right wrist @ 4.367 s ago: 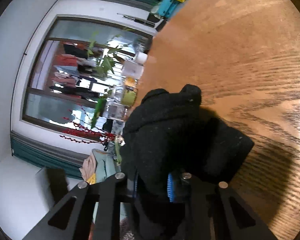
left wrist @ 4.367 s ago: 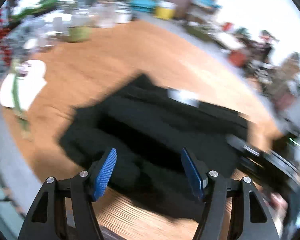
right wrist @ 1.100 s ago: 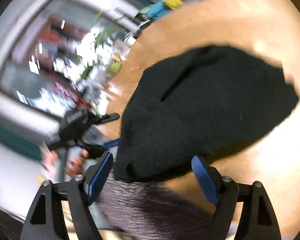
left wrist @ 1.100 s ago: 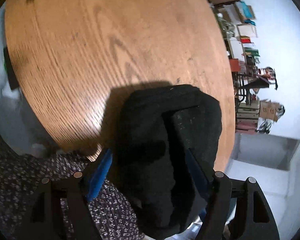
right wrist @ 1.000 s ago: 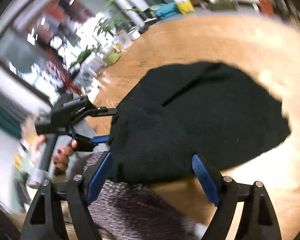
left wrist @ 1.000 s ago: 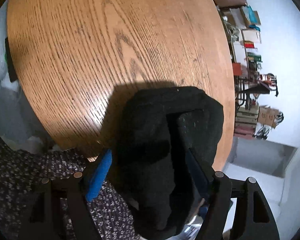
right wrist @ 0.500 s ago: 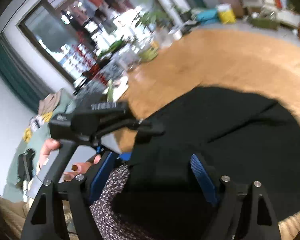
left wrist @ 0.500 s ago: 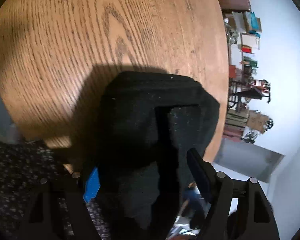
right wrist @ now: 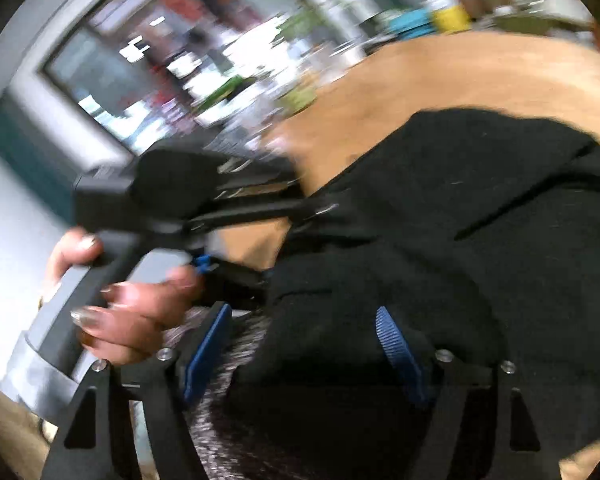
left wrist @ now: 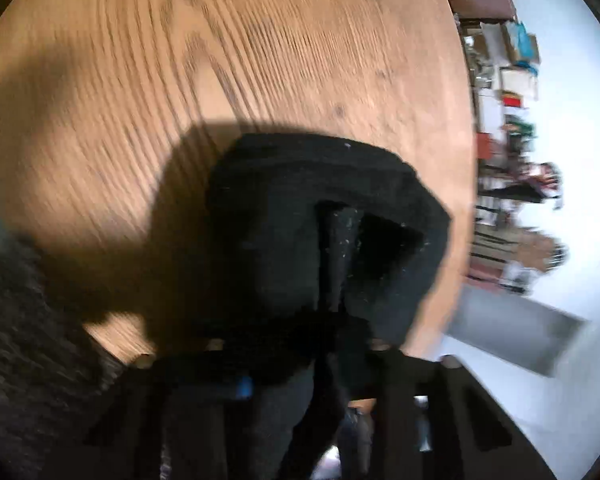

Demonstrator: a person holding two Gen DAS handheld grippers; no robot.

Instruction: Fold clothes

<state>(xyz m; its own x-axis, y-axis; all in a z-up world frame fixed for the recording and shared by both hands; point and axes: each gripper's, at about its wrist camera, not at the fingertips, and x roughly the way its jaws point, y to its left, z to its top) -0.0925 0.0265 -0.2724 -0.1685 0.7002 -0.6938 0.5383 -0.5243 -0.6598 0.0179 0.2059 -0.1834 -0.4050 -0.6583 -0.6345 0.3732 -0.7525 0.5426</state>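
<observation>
Left gripper (left wrist: 300, 364) has just been closing; its jaws clamp the near edge of the black garment (left wrist: 323, 216), which lies folded ahead on the wooden table (left wrist: 260, 60). Right gripper (right wrist: 303, 344) jaws stand apart, the garment's hem between them, pads off it. Left hand (right wrist: 132, 300) beyond-left.

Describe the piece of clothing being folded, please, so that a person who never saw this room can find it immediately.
Look at the round wooden table that fills most of the left wrist view. At its near edge lies a black garment, folded into a thick bundle, partly hanging off toward the person. It is the only dark fabric on the bare wood; the left gripper has just been closing on it, with the cloth between its jaws.
</observation>
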